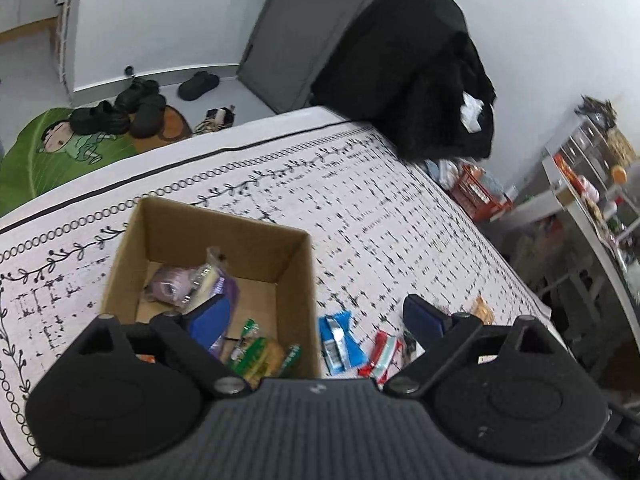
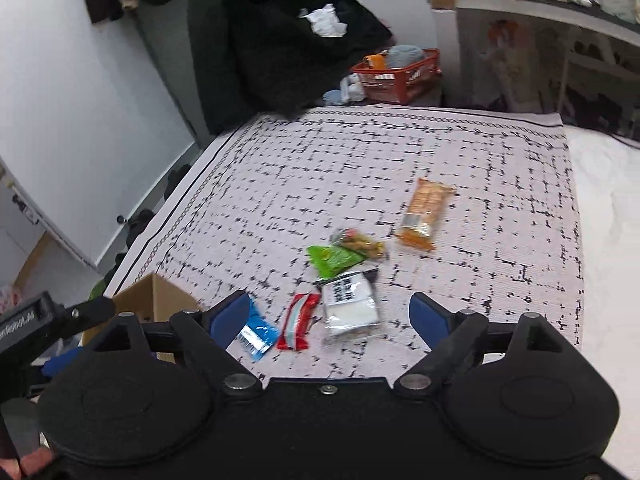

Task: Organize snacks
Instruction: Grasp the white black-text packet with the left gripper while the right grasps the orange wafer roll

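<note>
While scattered, colourful wrapped snacks lie flat.

Left wrist camera looks steeply down into the cardboard box; right wrist camera faces across the patterned cloth. Both views share the blue packet and red packet.

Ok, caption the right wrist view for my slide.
Open right gripper above red-and-white snack packet on patterned cloth.
</note>
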Demonstrator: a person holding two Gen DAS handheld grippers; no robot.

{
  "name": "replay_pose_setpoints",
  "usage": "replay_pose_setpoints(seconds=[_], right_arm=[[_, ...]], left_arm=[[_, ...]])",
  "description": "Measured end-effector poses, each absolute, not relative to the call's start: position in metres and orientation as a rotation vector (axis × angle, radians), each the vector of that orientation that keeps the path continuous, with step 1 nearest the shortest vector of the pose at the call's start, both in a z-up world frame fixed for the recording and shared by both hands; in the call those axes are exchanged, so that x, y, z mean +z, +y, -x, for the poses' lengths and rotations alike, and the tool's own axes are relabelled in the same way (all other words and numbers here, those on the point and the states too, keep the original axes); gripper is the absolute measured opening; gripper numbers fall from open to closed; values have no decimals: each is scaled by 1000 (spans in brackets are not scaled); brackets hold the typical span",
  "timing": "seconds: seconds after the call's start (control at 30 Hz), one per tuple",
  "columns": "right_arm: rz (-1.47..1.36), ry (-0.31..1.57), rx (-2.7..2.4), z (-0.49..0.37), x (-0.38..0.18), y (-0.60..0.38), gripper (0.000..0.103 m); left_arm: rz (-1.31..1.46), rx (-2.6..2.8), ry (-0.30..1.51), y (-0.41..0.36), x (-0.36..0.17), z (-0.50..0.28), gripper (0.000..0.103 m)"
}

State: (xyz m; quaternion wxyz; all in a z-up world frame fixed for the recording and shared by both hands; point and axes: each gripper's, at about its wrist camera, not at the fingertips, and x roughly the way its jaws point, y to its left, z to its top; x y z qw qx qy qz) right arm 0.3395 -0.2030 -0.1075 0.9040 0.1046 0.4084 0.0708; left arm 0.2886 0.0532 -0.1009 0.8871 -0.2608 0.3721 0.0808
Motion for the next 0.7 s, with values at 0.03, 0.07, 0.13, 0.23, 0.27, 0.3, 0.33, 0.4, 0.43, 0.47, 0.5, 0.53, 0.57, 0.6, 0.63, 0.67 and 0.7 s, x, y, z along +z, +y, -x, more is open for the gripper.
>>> replay_pose_setpoints(seconds=[0.03, 0.07, 0.13, 0.23, 0.27, 0.3, 0.33, 0.4, 0.43, 0.47, 0.5, 0.53, 0.57, 0.6, 0.63, 0.67, 0.7], right_arm=[[-233, 839, 142, -341, -110, -208, 86], [-253, 833, 135, -342, -113, -215, 86], [-290, 819, 122, -343, -118, -226, 86], [-340, 791, 107, -347, -126, -241, 86], [-360, 782, 98, -349, -130, -247, 86], [-383, 772, 90, -351, -133, -253, 86], [-408, 764, 82, -352, -136, -258, 86], [-451, 754, 76, -356, -144, -269, 86], [-465, 751, 74, -357, -146, -273, 86], [-480, 744, 71, -358, -149, -277, 86], [-496, 738, 68, -358, -151, -281, 86], [-514, 734, 66, -359, -154, -285, 86], [-536, 732, 65, -360, -157, -289, 86], [-560, 732, 64, -362, -161, -293, 86], [-582, 735, 64, -363, -165, -297, 86], [-605, 738, 67, -364, -169, -300, 86], [-616, 739, 70, -365, -171, -301, 86]], left_arm=[[535, 160, 778, 49, -101, -289, 93], [527, 149, 783, 45, -101, -291, 93], [506, 133, 795, 36, -101, -293, 93], [485, 105, 804, 21, -102, -296, 93], [482, 94, 809, 17, -102, -298, 93], [475, 81, 816, 11, -102, -300, 93], [464, 71, 824, 5, -103, -302, 93], [438, 64, 835, -6, -104, -306, 93], [432, 60, 837, -11, -105, -308, 93], [430, 53, 840, -17, -106, -310, 93], [429, 45, 842, -22, -106, -311, 93], [428, 41, 844, -27, -107, -314, 93], [426, 41, 844, -32, -108, -316, 93], [425, 41, 845, -37, -109, -318, 93], [423, 40, 847, -42, -111, -321, 93], [422, 38, 850, -46, -113, -324, 93], [422, 37, 854, -50, -115, -326, 92]])
